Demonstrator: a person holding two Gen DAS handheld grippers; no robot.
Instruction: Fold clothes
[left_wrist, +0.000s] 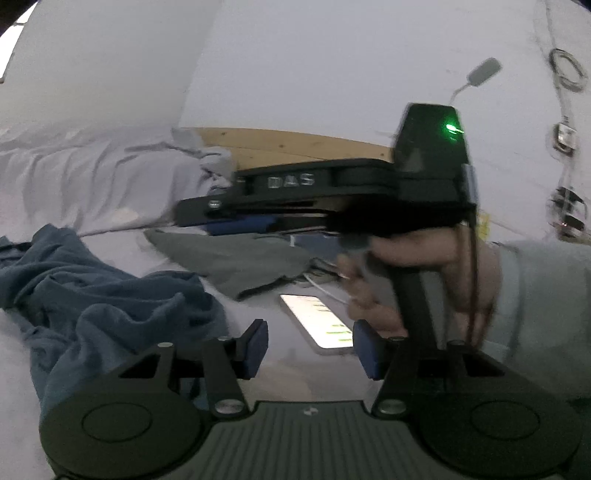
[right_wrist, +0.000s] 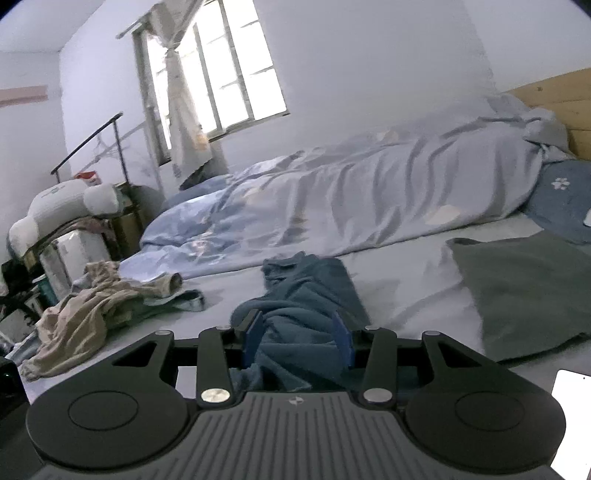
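On the bed (right_wrist: 413, 266), a beige heap of clothes (right_wrist: 85, 314) lies at the left edge. Right of it the crumpled blue garment (right_wrist: 306, 291) sits mid-sheet, bunched between the right gripper (right_wrist: 297, 341) jaws, which stand partly open around the cloth; whether they pinch it I cannot tell. The left gripper (left_wrist: 312, 349) has its jaws half open over bare sheet, empty, the garment beside it. Further right lie a lit phone (left_wrist: 317, 321) and a flat grey-green cloth (right_wrist: 524, 291).
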